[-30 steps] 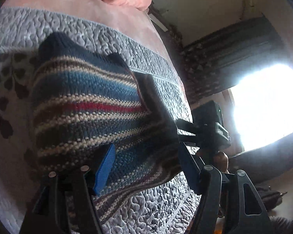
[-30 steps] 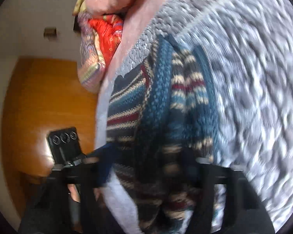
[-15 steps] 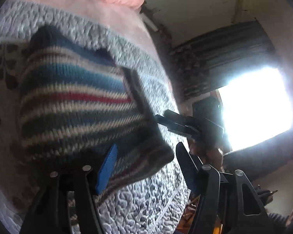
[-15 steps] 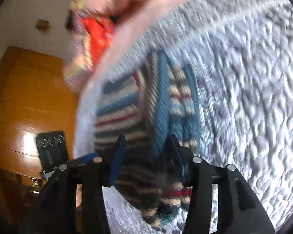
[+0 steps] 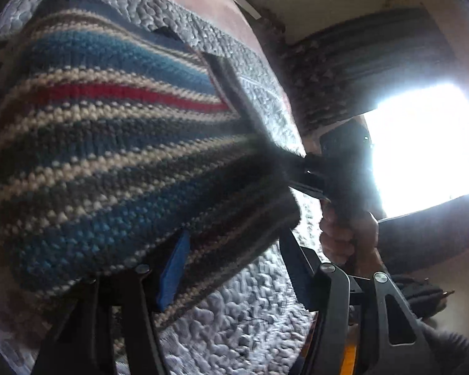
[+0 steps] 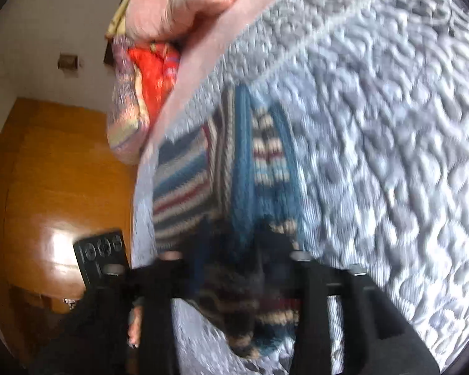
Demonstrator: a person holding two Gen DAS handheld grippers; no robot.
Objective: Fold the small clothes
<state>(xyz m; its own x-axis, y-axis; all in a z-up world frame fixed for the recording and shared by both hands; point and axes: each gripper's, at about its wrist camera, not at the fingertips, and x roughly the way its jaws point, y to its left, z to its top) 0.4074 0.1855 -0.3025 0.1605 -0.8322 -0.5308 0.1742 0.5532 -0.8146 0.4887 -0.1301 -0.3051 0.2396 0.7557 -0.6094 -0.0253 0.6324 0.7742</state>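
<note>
A striped knit sweater [image 5: 109, 156] in blue, cream, red and grey lies folded on the bed. Its near hem drapes between the fingers of my left gripper [image 5: 233, 265], which stands open, blue pad [image 5: 172, 268] against the knit. In the left wrist view my right gripper [image 5: 300, 172] reaches into the sweater's right edge, a hand [image 5: 347, 237] holding it. The right wrist view is blurred: the sweater [image 6: 256, 162] runs down between the dark fingers of my right gripper [image 6: 234, 247], which look shut on a bunched fold of it.
A grey quilted bedspread [image 6: 375, 156] covers the bed, with a pink pillow [image 6: 187, 0] and a red patterned blanket [image 6: 150, 75] at its head. A wooden door [image 6: 47, 172] stands beside the bed. A bright window [image 5: 422, 143] and dark curtain [image 5: 359, 62] lie opposite.
My right gripper's fingers have drawn together from wide apart onto the sweater's fold. My left gripper has moved in closer to the hem, staying open.
</note>
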